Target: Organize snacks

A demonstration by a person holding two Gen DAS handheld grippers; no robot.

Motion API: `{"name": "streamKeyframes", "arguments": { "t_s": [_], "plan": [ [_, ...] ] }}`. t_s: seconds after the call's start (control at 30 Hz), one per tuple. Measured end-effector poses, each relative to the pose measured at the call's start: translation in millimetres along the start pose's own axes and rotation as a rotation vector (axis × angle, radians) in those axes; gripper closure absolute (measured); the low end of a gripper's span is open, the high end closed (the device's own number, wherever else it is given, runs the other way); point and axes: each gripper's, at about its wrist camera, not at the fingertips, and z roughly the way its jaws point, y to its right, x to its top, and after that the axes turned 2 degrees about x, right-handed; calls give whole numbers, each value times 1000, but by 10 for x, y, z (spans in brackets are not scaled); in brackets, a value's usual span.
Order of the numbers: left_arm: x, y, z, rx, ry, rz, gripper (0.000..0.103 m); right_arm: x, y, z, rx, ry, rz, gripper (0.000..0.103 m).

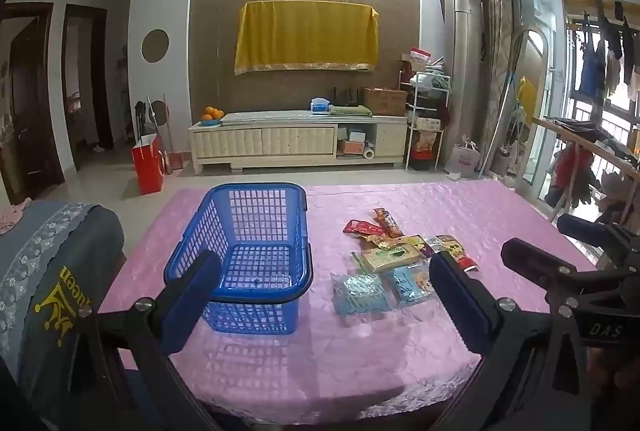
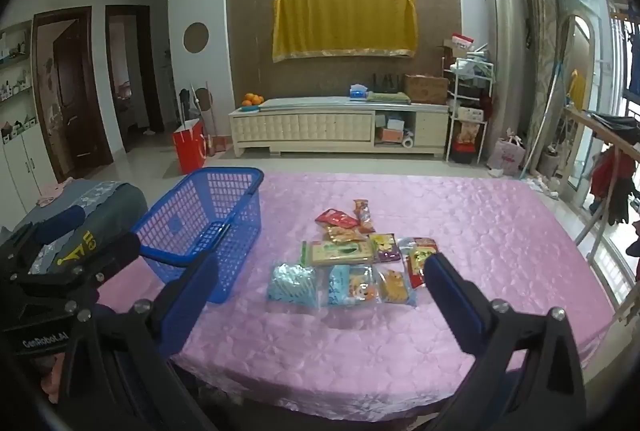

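A blue plastic basket stands empty on the pink tablecloth, left of centre; it also shows in the right wrist view. Several snack packets lie in a loose cluster to its right, among them a light blue bag, a green flat pack and a red packet. My left gripper is open and empty, held above the table's near edge. My right gripper is open and empty, in front of the snacks.
A chair back draped in grey cloth stands at the table's left. Beyond the table are a white TV cabinet, a red paper bag on the floor and a clothes rack at right.
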Motion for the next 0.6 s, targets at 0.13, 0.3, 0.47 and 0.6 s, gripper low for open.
{"name": "streamKeyframes", "arguments": {
  "t_s": [0.13, 0.3, 0.47, 0.6],
  "plan": [
    [-9, -27, 4, -19, -23, -23, 0, -18, -82, 26, -19, 1, -33, 0],
    [-20, -95, -20, -16, -25, -27, 0, 6, -50, 23, 15, -9, -6, 0],
    [-29, -89, -28, -4, -24, -20, 0, -8, -54, 40, 27, -12, -7, 0],
    [-51, -67, -23, -5, -26, -17, 0, -18, -48, 43, 28, -13, -6, 0]
  ]
}}
